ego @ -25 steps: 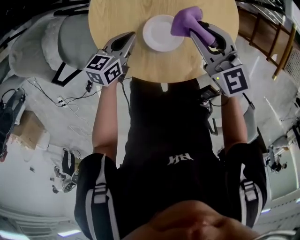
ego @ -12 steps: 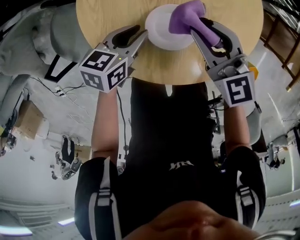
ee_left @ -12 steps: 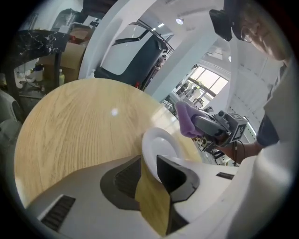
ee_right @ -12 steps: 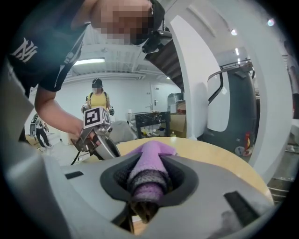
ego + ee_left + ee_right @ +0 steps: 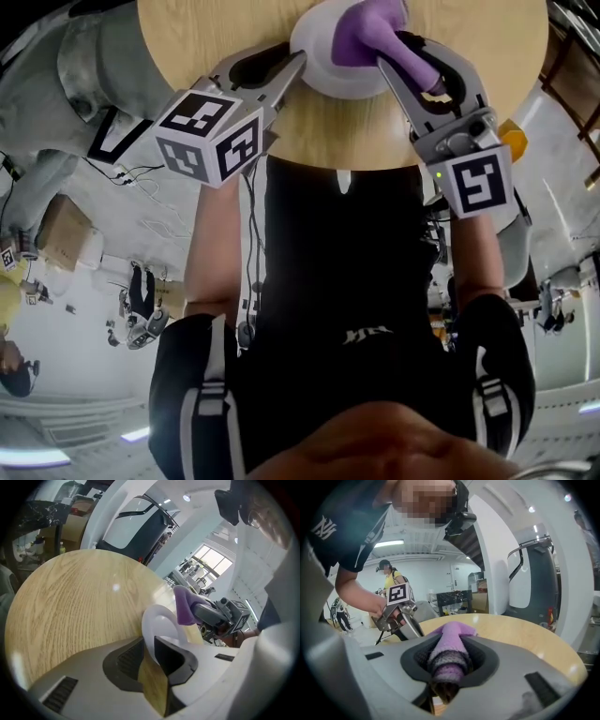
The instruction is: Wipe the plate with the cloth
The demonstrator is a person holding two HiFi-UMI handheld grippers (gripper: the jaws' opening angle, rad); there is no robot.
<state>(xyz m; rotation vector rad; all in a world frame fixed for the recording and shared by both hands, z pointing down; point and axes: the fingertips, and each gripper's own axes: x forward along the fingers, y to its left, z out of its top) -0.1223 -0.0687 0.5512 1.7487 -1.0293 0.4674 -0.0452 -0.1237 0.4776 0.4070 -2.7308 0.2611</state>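
Note:
A white plate sits at the near edge of the round wooden table. My left gripper is shut on the plate's near-left rim. In the left gripper view the plate stands tilted up between the jaws of the left gripper. The purple cloth lies over the plate's right side, and my right gripper is shut on it. In the right gripper view the cloth fills the gap of the right gripper. The plate itself is hidden there.
A grey padded seat stands left of the table. Cables and a cardboard box lie on the floor. A wooden chair frame is at the right. Another person stands far behind the table.
My left gripper moved forward and right to the plate and closed on its rim. The right gripper carried the cloth further over the plate.

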